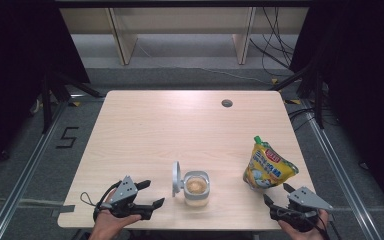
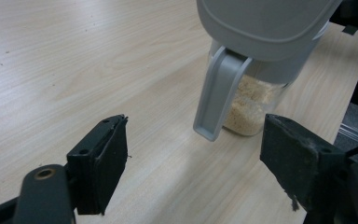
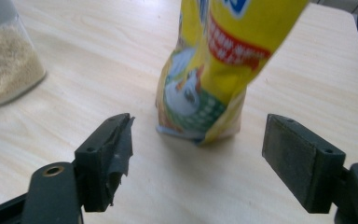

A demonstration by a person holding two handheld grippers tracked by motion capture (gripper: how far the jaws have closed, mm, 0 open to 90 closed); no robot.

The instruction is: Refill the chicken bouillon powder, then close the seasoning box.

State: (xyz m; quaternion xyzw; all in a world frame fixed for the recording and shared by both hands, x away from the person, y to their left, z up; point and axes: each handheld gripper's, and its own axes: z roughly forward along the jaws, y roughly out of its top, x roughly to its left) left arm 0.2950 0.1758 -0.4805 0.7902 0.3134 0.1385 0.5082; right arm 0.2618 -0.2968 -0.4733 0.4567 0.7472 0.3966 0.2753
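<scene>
Right hand-held gripper (image 3: 198, 154): jaws spread wide, nothing between them.
Yellow pouch (image 3: 214, 70): upright on desk (image 1: 145, 125), just ahead, untouched.
Left hand-held gripper (image 2: 193, 163): spread, empty.
Jar (image 2: 256, 100): ahead, lid (image 1: 176, 178) flipped open; high view shows powder inside.

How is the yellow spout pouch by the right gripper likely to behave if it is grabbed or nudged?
The yellow pouch looks creased and soft-sided, so it would probably buckle rather than hold shape. It stands leaning on a narrow base, so a push may well tip it. Its glossy film could slip between the right gripper's open fingers.
</scene>
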